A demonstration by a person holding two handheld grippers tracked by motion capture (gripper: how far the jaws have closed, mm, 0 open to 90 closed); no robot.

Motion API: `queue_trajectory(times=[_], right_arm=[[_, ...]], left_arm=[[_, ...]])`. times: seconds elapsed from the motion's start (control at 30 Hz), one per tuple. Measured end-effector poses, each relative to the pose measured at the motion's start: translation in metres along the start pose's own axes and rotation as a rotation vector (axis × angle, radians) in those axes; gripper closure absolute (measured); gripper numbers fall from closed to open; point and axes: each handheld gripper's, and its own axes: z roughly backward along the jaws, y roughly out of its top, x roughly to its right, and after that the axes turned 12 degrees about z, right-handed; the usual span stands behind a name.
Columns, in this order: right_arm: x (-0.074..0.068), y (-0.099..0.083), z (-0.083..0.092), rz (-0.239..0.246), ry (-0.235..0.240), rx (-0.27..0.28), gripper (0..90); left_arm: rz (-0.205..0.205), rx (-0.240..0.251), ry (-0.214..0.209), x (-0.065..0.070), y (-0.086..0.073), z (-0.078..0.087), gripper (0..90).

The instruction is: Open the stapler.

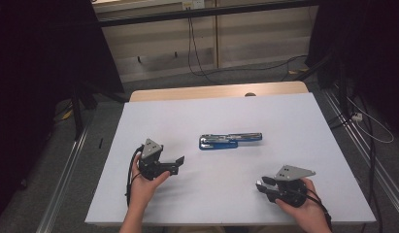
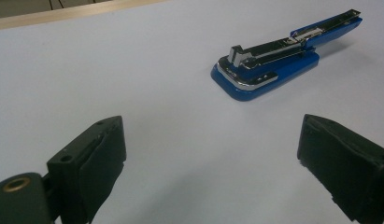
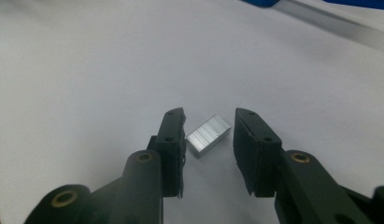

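The right gripper (image 3: 208, 128), jaws a little apart around the staples (image 3: 207, 135), should squeeze gently and squarely. The left gripper (image 2: 208, 154) waits wide open.

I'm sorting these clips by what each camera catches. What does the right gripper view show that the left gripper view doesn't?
Right gripper view: a small block of staples lying on the table between the right gripper jaws, a gap visible on one side.
Left gripper view: the blue stapler whole, swung open, beyond the wide-open left gripper.
Both: the white table and some blue of the stapler.
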Motion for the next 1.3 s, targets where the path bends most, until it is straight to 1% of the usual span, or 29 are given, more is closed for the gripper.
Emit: queue_trajectory(times=[0.07, 0.13, 0.2, 0.3, 0.33, 0.4, 0.5, 0.63, 0.73, 0.8, 0.83, 1.0, 1.03, 1.07, 1.13, 1.27, 1.3], right_arm=[[-0.001, 0.001, -0.002, -0.002, 0.001, -0.003, 64.3], [-0.002, 0.001, -0.003, 0.006, 0.001, -0.007, 64.0], [-0.002, 0.002, -0.005, 0.01, 0.003, -0.005, 64.1], [-0.003, 0.004, -0.007, 0.024, -0.011, -0.018, 65.2], [-0.003, 0.004, -0.008, 0.025, -0.016, -0.021, 67.2], [-0.002, 0.004, -0.009, 0.02, -0.01, -0.022, 69.5], [-0.002, 0.004, -0.011, 0.03, -0.008, -0.03, 73.5], [-0.002, 0.004, -0.01, 0.023, -0.009, -0.032, 69.6], [-0.002, 0.002, -0.007, 0.027, -0.012, -0.035, 69.6], [0.0, 0.001, -0.006, 0.011, 0.001, -0.027, 69.5], [0.0, 0.001, -0.006, 0.009, 0.001, -0.026, 69.5], [-0.003, 0.004, -0.009, 0.038, -0.012, -0.039, 69.4], [-0.004, 0.004, -0.009, 0.042, -0.012, -0.039, 69.5], [-0.004, 0.003, -0.009, 0.042, -0.011, -0.037, 69.7], [-0.003, 0.003, -0.008, 0.038, -0.007, -0.038, 70.9], [-0.003, 0.004, -0.01, 0.042, -0.006, -0.04, 74.6], [-0.003, 0.004, -0.01, 0.044, -0.006, -0.04, 75.4]], left_arm=[[-0.007, -0.003, 0.004, 0.0, 0.0, 0.0, 8.3], [-0.001, 0.002, 0.002, 0.0, 0.001, 0.001, 8.3], [-0.004, 0.006, 0.005, -0.001, 0.001, 0.001, 8.3], [-0.002, 0.008, 0.003, -0.001, 0.001, 0.001, 8.3], [-0.001, 0.008, 0.003, -0.001, 0.001, 0.001, 8.3], [-0.006, 0.005, 0.006, -0.001, 0.001, 0.001, 8.3], [-0.006, 0.003, 0.006, -0.001, 0.0, 0.002, 8.3], [0.001, 0.007, 0.007, -0.002, 0.001, 0.002, 8.3], [0.0, 0.005, 0.004, -0.002, 0.001, 0.003, 8.3], [0.001, 0.006, 0.005, -0.003, 0.001, 0.003, 8.3], [0.002, 0.005, 0.007, -0.003, 0.001, 0.004, 8.3], [0.007, 0.017, 0.01, -0.004, 0.002, 0.007, 8.5], [0.012, 0.016, 0.003, -0.004, 0.001, 0.007, 8.4], [0.007, 0.011, -0.004, -0.005, 0.001, 0.008, 8.4], [0.0, 0.011, -0.002, -0.005, 0.001, 0.008, 8.4], [0.014, 0.021, -0.013, -0.005, 0.001, 0.011, 8.4], [0.016, 0.017, -0.011, -0.006, 0.001, 0.012, 8.4]])
